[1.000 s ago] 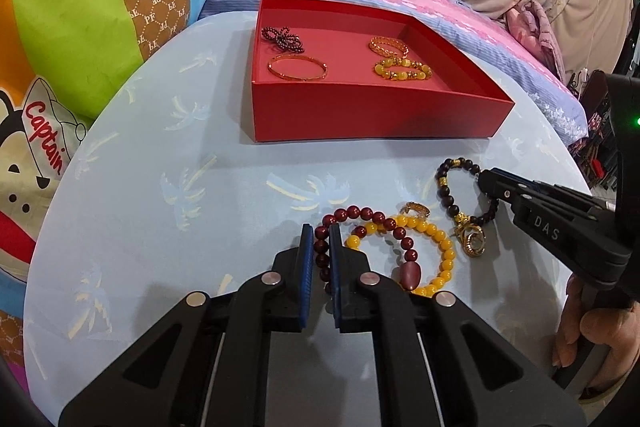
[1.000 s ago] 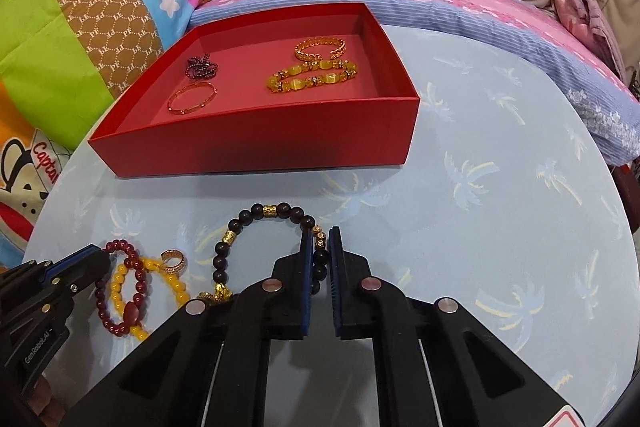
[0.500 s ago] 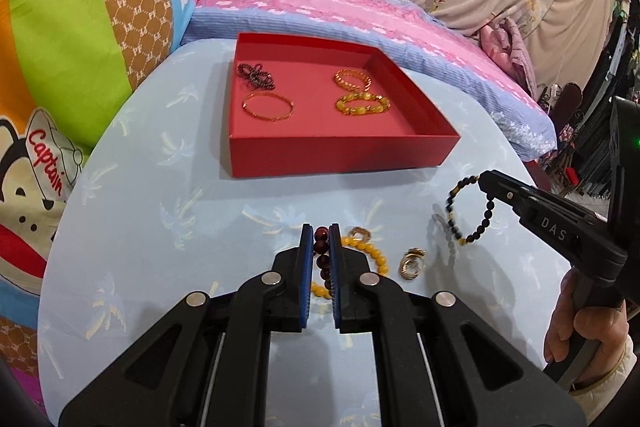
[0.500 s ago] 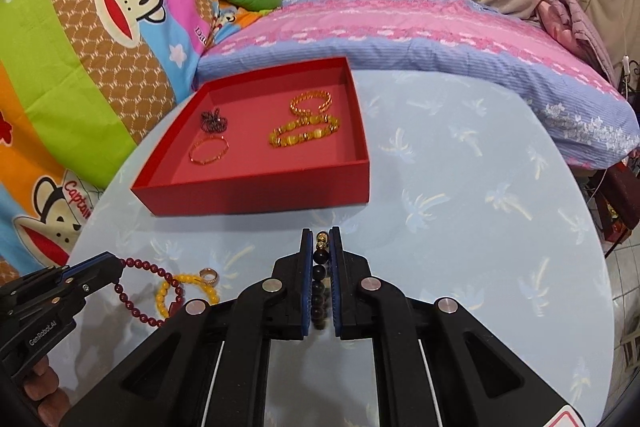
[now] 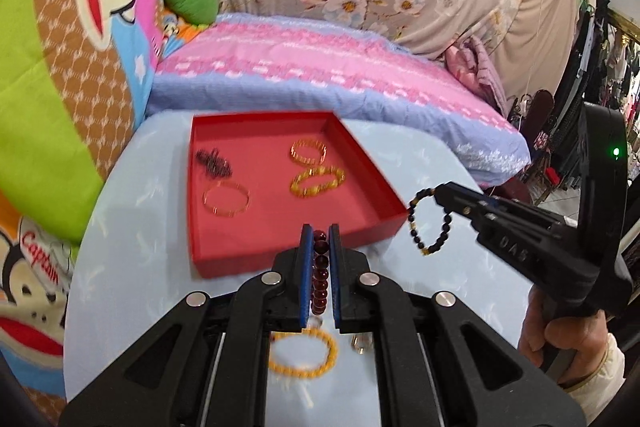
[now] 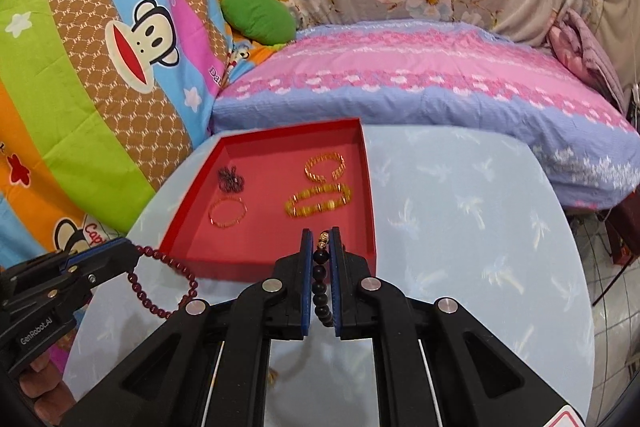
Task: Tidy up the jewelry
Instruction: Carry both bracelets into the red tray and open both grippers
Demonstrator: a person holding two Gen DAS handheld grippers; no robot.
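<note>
My left gripper (image 5: 320, 233) is shut on a dark red bead bracelet (image 5: 320, 275) and holds it in the air near the front wall of the red tray (image 5: 280, 259); the bracelet hangs from it in the right wrist view (image 6: 160, 287). My right gripper (image 6: 321, 239) is shut on a black bead bracelet (image 6: 322, 283), which dangles beside the tray's right corner (image 5: 430, 223). The tray (image 6: 276, 267) holds a dark beaded piece (image 6: 230, 179), a thin gold bangle (image 6: 227, 213), a gold chain bracelet (image 6: 325, 166) and a yellow bead bracelet (image 6: 318, 201).
A yellow bead bracelet (image 5: 302, 351) and a small gold ring (image 5: 362, 341) lie on the light blue round table (image 5: 120, 267) under my left gripper. A pink and blue bed (image 6: 420, 99) lies behind the table, with patterned cushions on the left.
Both grippers have lifted their bracelets off the table and moved up and toward the red tray. The yellow bracelet and the ring have stayed on the table.
</note>
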